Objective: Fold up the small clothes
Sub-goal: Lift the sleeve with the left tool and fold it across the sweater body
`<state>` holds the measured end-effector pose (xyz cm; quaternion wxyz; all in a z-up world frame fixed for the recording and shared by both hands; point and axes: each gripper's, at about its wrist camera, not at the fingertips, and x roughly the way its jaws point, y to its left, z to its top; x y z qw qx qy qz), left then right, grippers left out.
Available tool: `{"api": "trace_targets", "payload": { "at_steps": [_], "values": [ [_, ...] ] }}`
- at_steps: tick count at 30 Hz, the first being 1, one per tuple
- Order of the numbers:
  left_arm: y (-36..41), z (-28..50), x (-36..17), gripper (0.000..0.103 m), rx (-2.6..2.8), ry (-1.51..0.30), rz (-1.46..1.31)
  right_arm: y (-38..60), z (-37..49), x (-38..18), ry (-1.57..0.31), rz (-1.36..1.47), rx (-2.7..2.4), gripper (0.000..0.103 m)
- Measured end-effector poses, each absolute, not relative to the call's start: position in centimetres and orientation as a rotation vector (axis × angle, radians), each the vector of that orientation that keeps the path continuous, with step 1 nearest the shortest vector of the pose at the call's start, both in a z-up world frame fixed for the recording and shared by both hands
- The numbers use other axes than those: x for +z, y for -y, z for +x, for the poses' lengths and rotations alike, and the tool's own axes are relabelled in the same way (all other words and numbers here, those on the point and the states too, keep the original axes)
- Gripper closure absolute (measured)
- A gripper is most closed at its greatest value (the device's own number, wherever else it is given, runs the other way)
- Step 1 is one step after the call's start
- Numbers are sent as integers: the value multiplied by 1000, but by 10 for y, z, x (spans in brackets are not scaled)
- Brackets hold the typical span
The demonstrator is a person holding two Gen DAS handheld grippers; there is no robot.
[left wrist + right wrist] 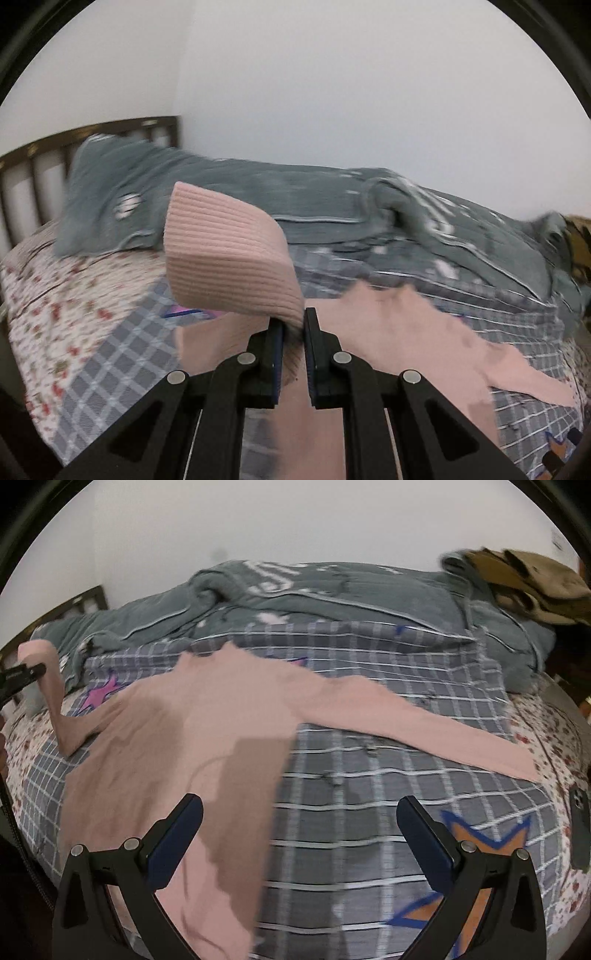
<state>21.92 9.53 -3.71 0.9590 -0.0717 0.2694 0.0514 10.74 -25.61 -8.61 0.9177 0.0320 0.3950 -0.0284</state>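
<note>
A pink long-sleeved top [192,731] lies spread on a grey checked blanket [369,775] on the bed. My left gripper [294,325] is shut on the ribbed cuff [229,254] of its left sleeve, which is lifted clear of the bed and folds over the fingers. In the right wrist view that raised sleeve [55,698] stands up at the far left, held by the left gripper's fingers [26,674]. My right gripper [300,808] hangs open above the top's right edge and the blanket, holding nothing. The other sleeve [424,731] stretches out flat to the right.
A crumpled grey-green quilt [332,594] lies along the wall side. Brown clothing [528,587] is piled at the back right. A dark phone [580,830] rests near the bed's right edge. A wooden headboard [48,162] stands at the left. A floral sheet [62,295] shows beneath the blanket.
</note>
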Motion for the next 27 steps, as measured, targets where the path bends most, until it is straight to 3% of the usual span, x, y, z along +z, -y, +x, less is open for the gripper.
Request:
{"api": "trace_targets", "payload": {
  "at_steps": [12,27],
  "values": [
    [92,259,-83,92,-141,-661,-17,355,92,-107,-822,138,-179,0],
    [144,279,-154,88,-186,-826,30,401,97,-144,-885,161,-229,0]
  ]
}}
